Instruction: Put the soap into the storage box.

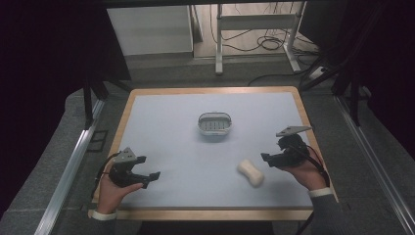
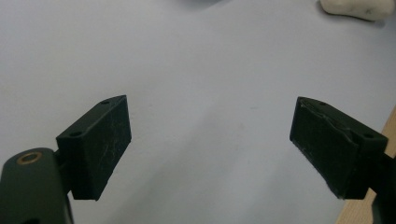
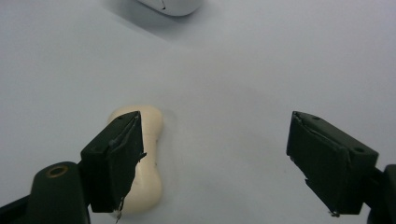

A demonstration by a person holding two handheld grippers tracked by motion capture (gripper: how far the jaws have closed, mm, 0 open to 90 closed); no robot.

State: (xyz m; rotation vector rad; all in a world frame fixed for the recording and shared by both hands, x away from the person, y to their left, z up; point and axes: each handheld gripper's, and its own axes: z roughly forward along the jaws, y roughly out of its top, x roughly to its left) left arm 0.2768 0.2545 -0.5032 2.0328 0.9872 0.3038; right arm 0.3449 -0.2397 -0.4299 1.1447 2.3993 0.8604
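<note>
- soap bar (image 1: 250, 172) lies on the table (image 1: 171, 122), just left of the right gripper (image 1: 268, 157), untouched
- right gripper jaws wide apart, empty
- left gripper (image 1: 152, 177) jaws wide apart, empty, well apart from soap

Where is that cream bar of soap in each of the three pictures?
High view: soap lies right of centre, near the table's front.
Left gripper view: soap at the top right corner.
Right gripper view: soap lower left, partly behind the left jaw.
Shared landmark: white soap dish.
</note>
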